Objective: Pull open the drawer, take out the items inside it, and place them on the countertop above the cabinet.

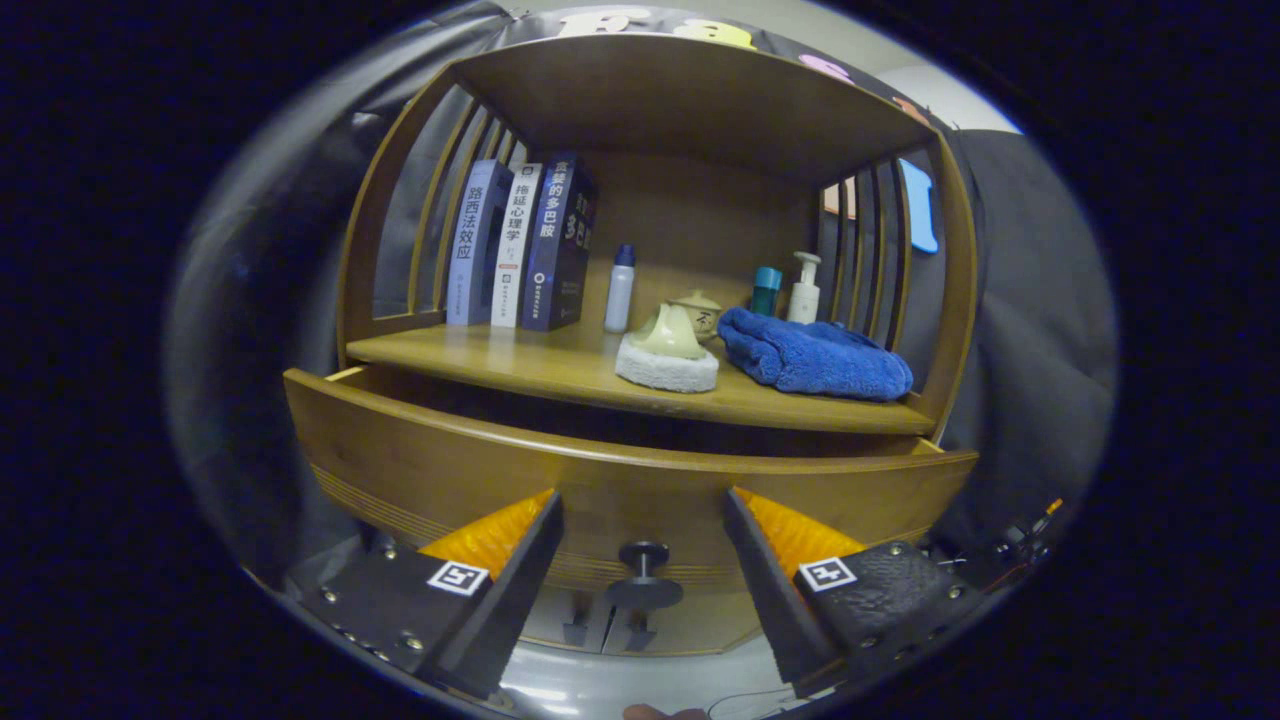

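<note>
Your gripper sits at the bottom of the frame with its two fingers spread wide and nothing held between them. In the gap between the fingers, low in the centre, you see the small dark round knob of the drawer; neither finger touches it.

Just beyond the fingertips, the curved brown wooden drawer front runs across the middle of the frame from left to right. The drawer stands pulled out from the wooden cabinet: a dark gap shows between its top edge and the shelf above. You cannot tell from here what lies inside.

Above the gap is the wooden countertop shelf. At its centre, nearest you, a pale cream ceramic piece rests on a round white fluffy pad, with a small cream lidded pot just behind. Right of centre lies a folded blue towel. Behind the towel stand a teal-capped bottle and a white pump bottle. Left of centre, farther back, stands a white bottle with a blue cap. At the upper left, three upright books lean against the slatted side.
</note>
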Demonstrator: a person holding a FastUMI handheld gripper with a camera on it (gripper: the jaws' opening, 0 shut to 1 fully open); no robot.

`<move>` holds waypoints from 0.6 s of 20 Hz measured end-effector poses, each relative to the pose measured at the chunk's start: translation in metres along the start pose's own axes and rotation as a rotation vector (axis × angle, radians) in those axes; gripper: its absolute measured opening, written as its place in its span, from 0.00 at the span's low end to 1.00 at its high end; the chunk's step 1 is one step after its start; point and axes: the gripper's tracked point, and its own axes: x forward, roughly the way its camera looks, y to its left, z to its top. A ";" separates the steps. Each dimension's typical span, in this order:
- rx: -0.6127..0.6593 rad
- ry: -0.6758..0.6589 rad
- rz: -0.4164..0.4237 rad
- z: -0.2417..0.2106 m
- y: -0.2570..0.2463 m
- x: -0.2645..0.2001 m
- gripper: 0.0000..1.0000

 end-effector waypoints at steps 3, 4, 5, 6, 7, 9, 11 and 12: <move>-0.008 -0.002 -0.002 0.001 0.000 0.009 0.97; -0.006 -0.002 -0.002 0.001 0.001 0.012 0.97; -0.006 -0.001 -0.001 0.002 0.001 0.015 0.97; -0.009 -0.004 -0.002 -0.003 0.007 0.027 0.97; -0.010 -0.001 -0.003 -0.004 0.006 0.032 0.97; -0.006 0.001 -0.003 -0.001 0.008 0.042 0.97; -0.007 0.009 -0.007 0.001 0.008 0.054 0.97; -0.001 0.009 -0.013 0.002 0.008 0.055 0.97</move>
